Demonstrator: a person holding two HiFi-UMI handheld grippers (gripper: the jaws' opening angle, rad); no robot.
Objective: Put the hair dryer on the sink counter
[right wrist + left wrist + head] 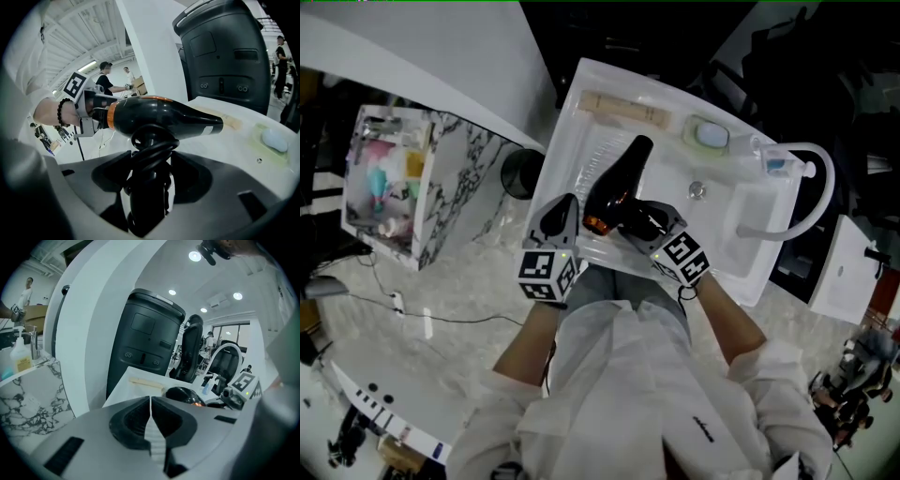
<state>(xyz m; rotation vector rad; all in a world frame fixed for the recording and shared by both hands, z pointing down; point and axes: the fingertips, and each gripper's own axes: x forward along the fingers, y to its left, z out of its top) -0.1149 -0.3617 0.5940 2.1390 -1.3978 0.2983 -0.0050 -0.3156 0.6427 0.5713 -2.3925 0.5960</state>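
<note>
A black hair dryer [619,178] with an orange ring hangs just above the left part of the white sink counter [574,141], nozzle pointing away from me. My right gripper [630,217] is shut on its handle, which has the black cord wound round it. In the right gripper view the hair dryer [164,119] lies crosswise above the right gripper [150,161], whose jaws press the handle. My left gripper [565,214] hovers just left of the dryer, shut and holding nothing. From the left gripper [150,401] the hair dryer [185,394] shows a little to the right.
On the counter's far edge lie a wooden bar [623,110] and a green soap dish [708,134]. The basin drain [697,190], a curved white faucet [811,187] and a small bottle [774,165] are to the right. A marble cabinet [464,187] and a black bin [520,173] stand to the left.
</note>
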